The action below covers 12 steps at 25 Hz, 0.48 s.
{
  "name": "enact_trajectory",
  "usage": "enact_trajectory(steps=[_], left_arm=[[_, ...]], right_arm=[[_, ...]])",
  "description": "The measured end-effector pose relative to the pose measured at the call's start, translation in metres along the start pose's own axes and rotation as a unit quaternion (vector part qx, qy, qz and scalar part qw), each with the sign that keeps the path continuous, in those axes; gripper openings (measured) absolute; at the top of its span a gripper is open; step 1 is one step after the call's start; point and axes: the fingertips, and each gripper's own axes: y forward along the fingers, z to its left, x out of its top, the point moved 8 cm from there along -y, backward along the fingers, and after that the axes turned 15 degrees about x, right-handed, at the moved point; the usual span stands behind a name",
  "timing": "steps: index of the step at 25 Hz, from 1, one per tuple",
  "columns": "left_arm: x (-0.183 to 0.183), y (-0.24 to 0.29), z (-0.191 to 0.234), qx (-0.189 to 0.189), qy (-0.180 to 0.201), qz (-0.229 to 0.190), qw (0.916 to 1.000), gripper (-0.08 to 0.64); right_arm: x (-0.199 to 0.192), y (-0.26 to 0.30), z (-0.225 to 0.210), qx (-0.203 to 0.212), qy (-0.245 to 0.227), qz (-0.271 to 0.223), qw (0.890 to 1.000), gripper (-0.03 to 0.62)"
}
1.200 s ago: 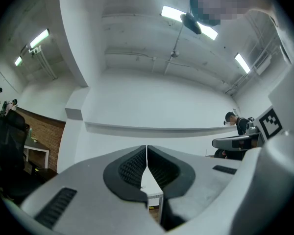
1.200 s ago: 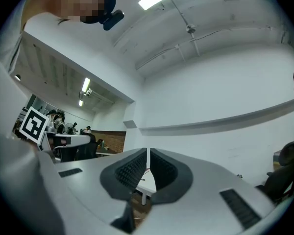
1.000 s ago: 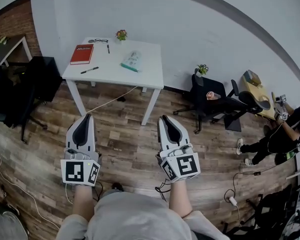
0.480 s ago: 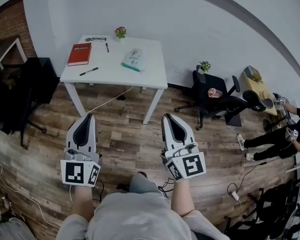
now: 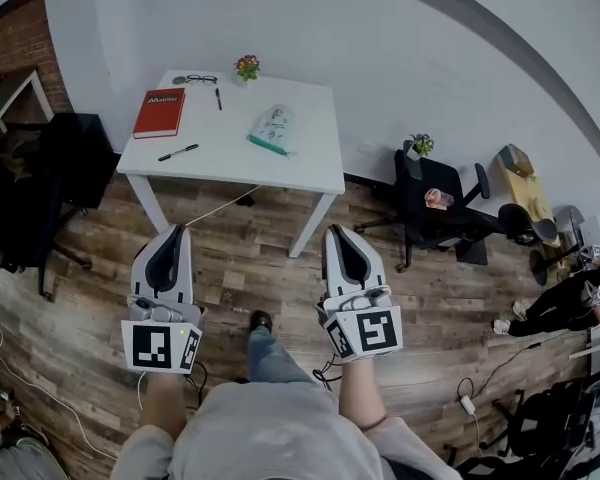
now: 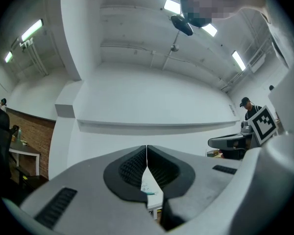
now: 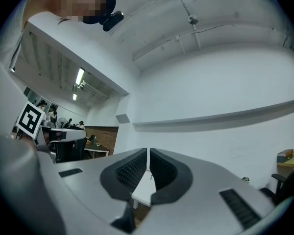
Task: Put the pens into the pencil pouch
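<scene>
A white table [image 5: 310, 163] stands against the wall ahead. On it lie a pale pencil pouch [image 5: 271, 126] with a teal edge, one black pen [image 5: 178, 152] near the front left and another pen [image 5: 218, 98] at the back. My left gripper [image 5: 173, 235] and right gripper [image 5: 337, 235] hang side by side over the wooden floor, well short of the table. Both are shut with nothing between the jaws. The pouch [image 6: 149, 185] shows small past the shut left jaws; the table edge [image 7: 143, 192] shows past the right jaws.
A red book [image 5: 161, 111], glasses [image 5: 194, 79] and a small flower pot [image 5: 246, 67] also sit on the table. Black office chairs [image 5: 435, 203] stand at the right, dark furniture [image 5: 40, 183] at the left. A cable [image 5: 220, 208] runs under the table. A person [image 5: 570, 303] sits far right.
Both grippers and the view have moved forward towards the table, which now looks larger and nearer. My leg has stepped forward between the grippers. The jaws stay shut.
</scene>
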Motion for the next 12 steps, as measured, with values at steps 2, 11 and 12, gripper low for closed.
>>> enact_trajectory(steps=[2, 11, 12], left_arm=[[0.000, 0.022, 0.001, 0.000, -0.013, -0.007, 0.9999, 0.026], [-0.009, 0.125, -0.006, 0.007, -0.021, -0.024, 0.9995, 0.026], [-0.011, 0.136, -0.008, 0.010, -0.020, -0.025, 0.9994, 0.026]], right_arm=[[-0.001, 0.018, -0.013, 0.005, 0.000, -0.005, 1.000, 0.038], [-0.009, 0.097, -0.086, 0.033, 0.004, -0.014, 0.999, 0.038], [-0.010, 0.104, -0.094, 0.035, 0.004, -0.015, 0.999, 0.038]])
